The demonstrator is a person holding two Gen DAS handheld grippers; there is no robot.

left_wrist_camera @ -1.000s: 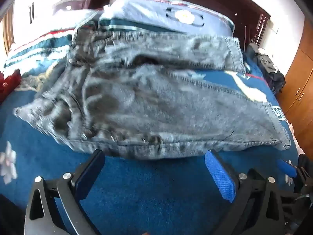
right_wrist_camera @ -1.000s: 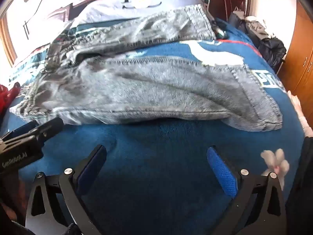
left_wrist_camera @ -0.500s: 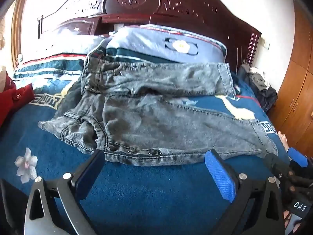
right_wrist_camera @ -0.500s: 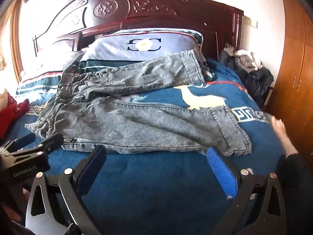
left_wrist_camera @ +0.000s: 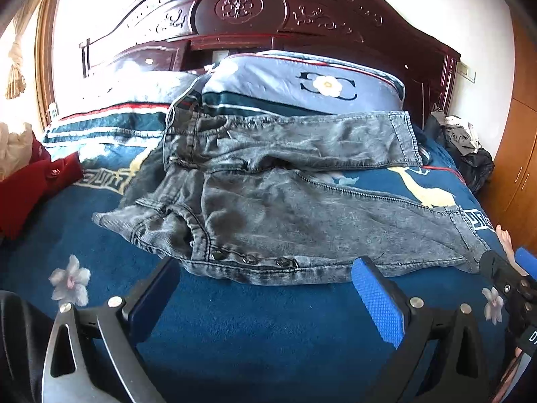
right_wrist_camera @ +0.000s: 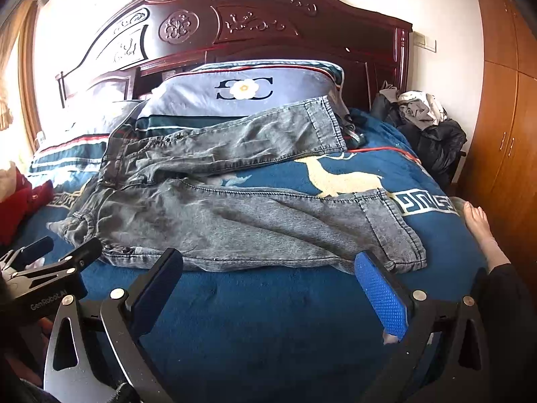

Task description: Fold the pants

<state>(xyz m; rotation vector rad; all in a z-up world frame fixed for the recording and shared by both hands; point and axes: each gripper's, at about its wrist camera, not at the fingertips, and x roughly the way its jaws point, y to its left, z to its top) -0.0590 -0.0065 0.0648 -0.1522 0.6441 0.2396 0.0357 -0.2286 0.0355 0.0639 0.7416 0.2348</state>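
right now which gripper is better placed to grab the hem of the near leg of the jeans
Right. The right gripper hangs open with its blue pad beside the near hem of the grey washed denim jeans. The left gripper faces the buttoned waist end, far from that hem.

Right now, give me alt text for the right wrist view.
Grey jeans lie spread on a blue blanket, legs splayed toward the right. The right tongs hover open just short of the near leg.
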